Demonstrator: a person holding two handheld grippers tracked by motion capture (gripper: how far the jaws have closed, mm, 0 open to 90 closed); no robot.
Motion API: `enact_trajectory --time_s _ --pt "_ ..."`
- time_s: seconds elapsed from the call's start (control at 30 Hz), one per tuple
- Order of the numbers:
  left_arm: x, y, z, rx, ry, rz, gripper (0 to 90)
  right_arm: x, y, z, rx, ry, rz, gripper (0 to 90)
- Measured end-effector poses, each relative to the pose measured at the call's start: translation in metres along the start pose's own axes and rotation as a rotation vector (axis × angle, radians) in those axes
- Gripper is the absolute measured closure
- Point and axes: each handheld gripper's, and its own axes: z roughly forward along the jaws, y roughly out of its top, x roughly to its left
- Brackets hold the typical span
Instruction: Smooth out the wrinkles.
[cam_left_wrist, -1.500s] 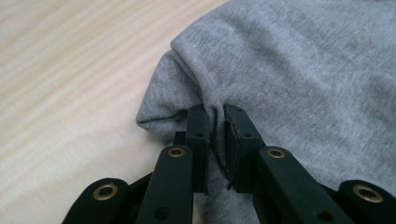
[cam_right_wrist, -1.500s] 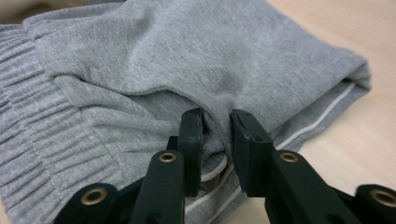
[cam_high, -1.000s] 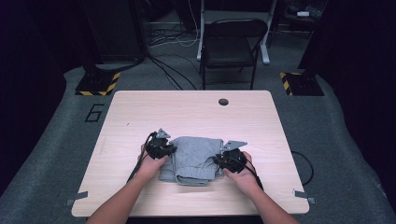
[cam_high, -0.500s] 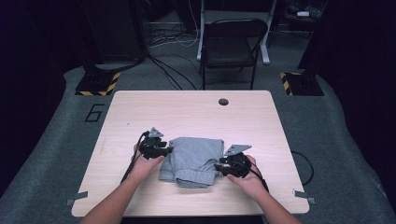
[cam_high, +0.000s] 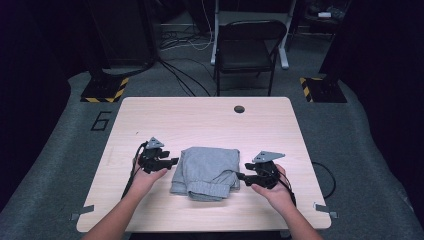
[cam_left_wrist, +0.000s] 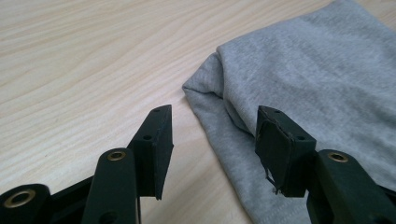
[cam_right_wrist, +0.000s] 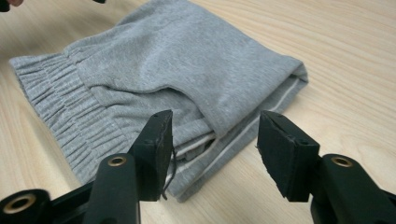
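A folded grey garment (cam_high: 207, 172) with a ribbed elastic band (cam_right_wrist: 51, 98) lies flat on the wooden table (cam_high: 200, 120), near its front edge. My left gripper (cam_high: 175, 161) sits just off the garment's left side. Its jaws have just been opening, and they stand apart over the garment's (cam_left_wrist: 303, 70) folded corner without pressing it. My right gripper (cam_high: 240, 176) is at the garment's right side. Its jaws have also just been opening. The layered edge of the garment (cam_right_wrist: 177, 60) lies ahead of the right gripper (cam_right_wrist: 215, 116), untouched by its pads.
A round cable hole (cam_high: 239, 109) sits near the table's far edge. Beyond the table stand a dark chair (cam_high: 250, 45) and two stands with yellow-black striped bases (cam_high: 105, 90). Cables run across the floor. A cable (cam_high: 325, 175) loops off the table's right side.
Both grippers have drawn back outward from the garment, left one to the left, right one to the right. Their jaws have opened and let go of the cloth, which now lies flat.
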Motion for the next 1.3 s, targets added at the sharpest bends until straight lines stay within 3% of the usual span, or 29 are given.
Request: enact_trajectory --time_s 0.23,0.4,0.63,0.7,0.83,0.93,1.03,1.17,1.3 --pt "-0.002 -0.005 -0.021 -0.019 -0.013 -0.018 46.3 -0.001 -0.003 -0.019 0.002 -0.03 0.011 42.1" --pt "-0.012 -0.01 -0.044 -0.042 -0.005 0.003 45.6 -0.001 -0.008 -0.038 -0.021 -0.048 0.053 41.0" --pt "-0.017 -0.029 -0.064 -0.058 -0.01 -0.035 44.8 -0.007 -0.02 -0.052 -0.041 -0.099 0.069 40.8" --pt "-0.014 -0.034 -0.066 -0.055 0.001 -0.037 44.8 -0.01 -0.024 -0.052 -0.043 -0.114 0.075 40.9" --pt "-0.004 -0.044 -0.062 -0.061 0.008 -0.084 44.7 -0.014 -0.032 -0.047 -0.049 -0.13 0.084 40.9" --pt "0.0 -0.049 -0.055 -0.029 0.026 -0.07 44.7 -0.018 -0.036 -0.042 -0.072 -0.121 0.116 41.0" --pt "0.002 -0.051 -0.049 -0.029 0.019 -0.069 44.7 -0.022 -0.04 -0.038 -0.075 -0.114 0.146 41.3" --pt "0.003 -0.052 -0.045 -0.019 0.021 -0.076 44.7 -0.027 -0.044 -0.036 -0.058 -0.153 0.149 41.3" --pt "0.003 -0.052 -0.041 0.003 0.016 -0.055 44.7 -0.035 -0.05 -0.035 -0.04 -0.17 0.175 41.3"
